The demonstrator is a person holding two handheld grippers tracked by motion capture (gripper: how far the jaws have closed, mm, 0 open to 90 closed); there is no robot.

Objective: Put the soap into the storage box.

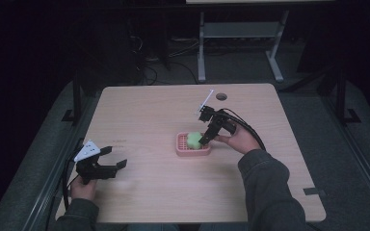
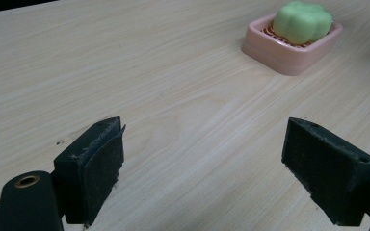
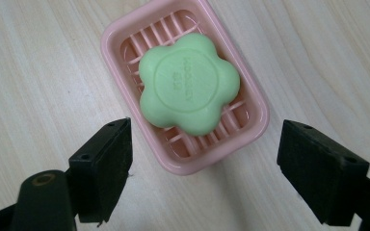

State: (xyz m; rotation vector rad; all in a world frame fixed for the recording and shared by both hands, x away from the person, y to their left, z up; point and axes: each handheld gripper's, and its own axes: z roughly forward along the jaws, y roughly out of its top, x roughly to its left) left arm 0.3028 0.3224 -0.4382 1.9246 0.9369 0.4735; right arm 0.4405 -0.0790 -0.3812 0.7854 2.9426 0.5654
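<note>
We see the high view dim, and the room around the table [image 1: 149, 120] is almost black; only the wooden top catches light. In both gripper views the light is soft and even, without glare. Beside the pink soap dish [image 3: 250, 130], on its near side, a faint shadow lies. The black jaws nearest the camera look slightly soft, and the embossed soap [image 3: 188, 84] is sharp.

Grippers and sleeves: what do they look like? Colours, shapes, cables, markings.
Each claw is black: the left claw carries a grey three-cornered plate, the right claw a thin white plate and a trailing black cable. Close up, each has two blocky black pads with small holes and a brass-ringed hole beneath. Sleeves are dark grey-green.
</note>
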